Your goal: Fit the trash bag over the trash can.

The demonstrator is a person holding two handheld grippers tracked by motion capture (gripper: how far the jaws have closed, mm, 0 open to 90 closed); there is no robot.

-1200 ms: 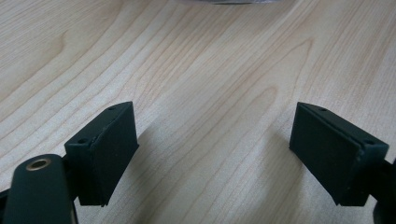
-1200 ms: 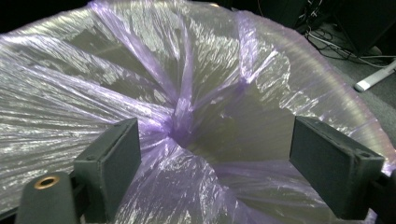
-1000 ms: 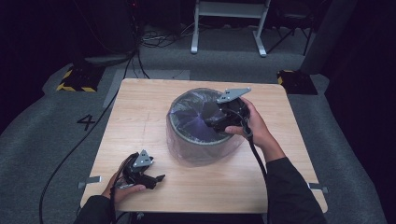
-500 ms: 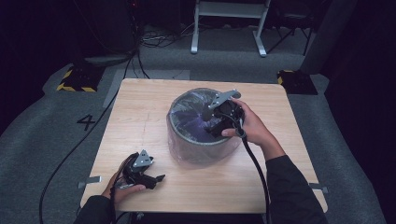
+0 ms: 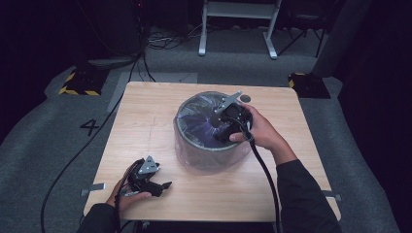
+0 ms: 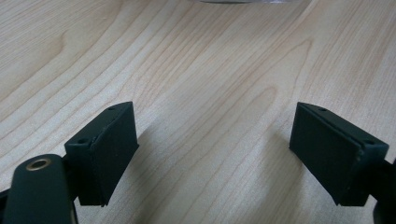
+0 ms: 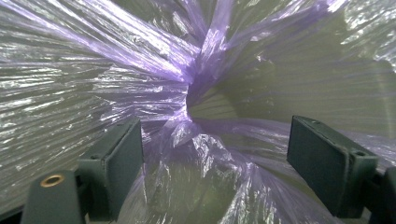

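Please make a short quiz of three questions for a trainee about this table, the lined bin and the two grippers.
1. True or false: the left gripper holds the purple bag.
2. Which gripper is over the bin? A) left B) right C) both
3. Fill in: the left gripper rests on the wooden ____.

Key:
1. False; its jaws stand open with nothing between them.
2. B; the right gripper is open above the gathered bag.
3. table
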